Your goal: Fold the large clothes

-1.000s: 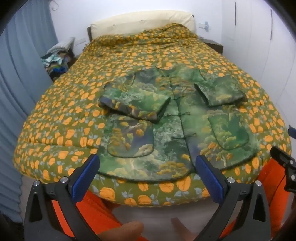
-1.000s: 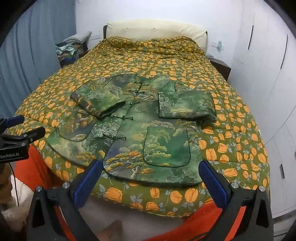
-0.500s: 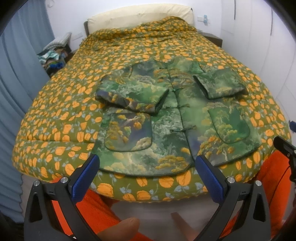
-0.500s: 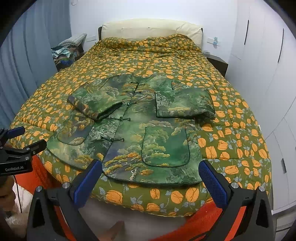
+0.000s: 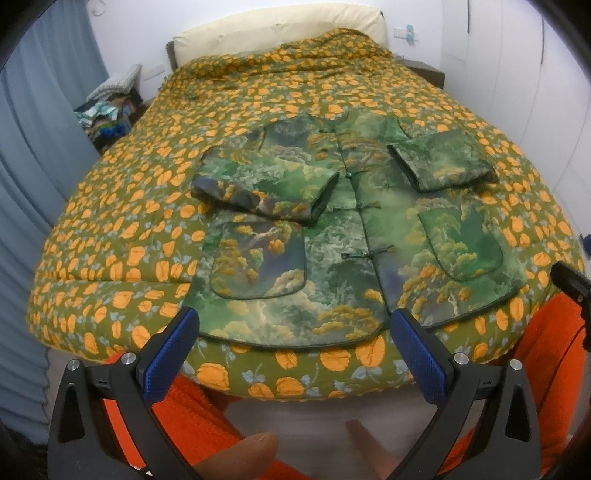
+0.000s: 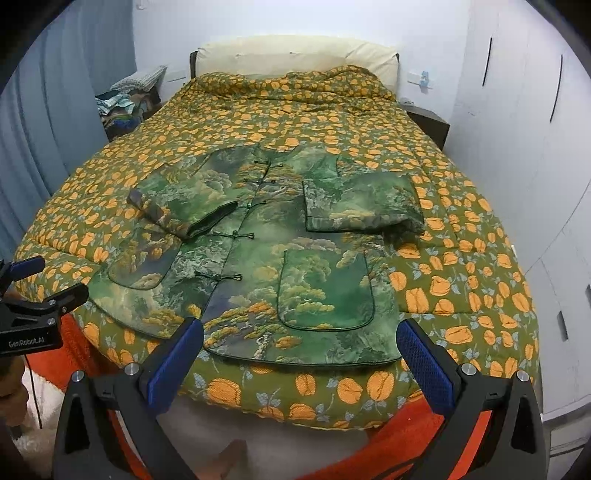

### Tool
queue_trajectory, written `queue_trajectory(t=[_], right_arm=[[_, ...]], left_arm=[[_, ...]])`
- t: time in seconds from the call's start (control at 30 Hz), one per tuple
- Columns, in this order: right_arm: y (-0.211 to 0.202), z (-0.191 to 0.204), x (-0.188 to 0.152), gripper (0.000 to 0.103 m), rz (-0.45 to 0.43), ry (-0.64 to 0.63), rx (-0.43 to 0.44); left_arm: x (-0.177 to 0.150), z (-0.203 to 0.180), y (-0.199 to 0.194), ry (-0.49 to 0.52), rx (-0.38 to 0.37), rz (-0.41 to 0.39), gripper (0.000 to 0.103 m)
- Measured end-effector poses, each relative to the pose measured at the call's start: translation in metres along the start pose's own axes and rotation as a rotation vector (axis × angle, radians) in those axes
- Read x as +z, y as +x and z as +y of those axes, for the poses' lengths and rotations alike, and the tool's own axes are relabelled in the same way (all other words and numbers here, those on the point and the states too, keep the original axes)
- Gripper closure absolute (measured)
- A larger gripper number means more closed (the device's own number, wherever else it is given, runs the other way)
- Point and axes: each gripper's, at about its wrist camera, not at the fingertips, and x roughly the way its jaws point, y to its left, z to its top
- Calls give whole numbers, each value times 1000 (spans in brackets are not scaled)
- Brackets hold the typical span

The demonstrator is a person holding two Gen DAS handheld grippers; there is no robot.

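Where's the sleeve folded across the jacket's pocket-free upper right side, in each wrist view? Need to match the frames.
Left wrist: right folded sleeve sits upper right of centre, above the right pocket.
Right wrist: right folded sleeve sits right of centre, above the same pocket.
Shared landmark: the cream headboard at the far end of the bed.

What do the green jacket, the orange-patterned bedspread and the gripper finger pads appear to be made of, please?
Jacket: seemingly padded woven fabric with a slight satin sheen, printed with a landscape; its folded sleeves look thick, and it closes with knotted cord fastenings.
Bedspread: looks like matte quilted cotton, puffy between stitched seams.
Finger pads: probably blue rubber or plastic, with a dotted grip texture, on black, probably plastic arms.
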Motion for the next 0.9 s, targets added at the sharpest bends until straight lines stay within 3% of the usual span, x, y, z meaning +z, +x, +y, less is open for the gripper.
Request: queue_trajectory(t=[0.9], right_arm=[[-10,-6,2,0,-20,-8,-65]], left_arm=[[3,2,-4,-7,-7,-1,0]])
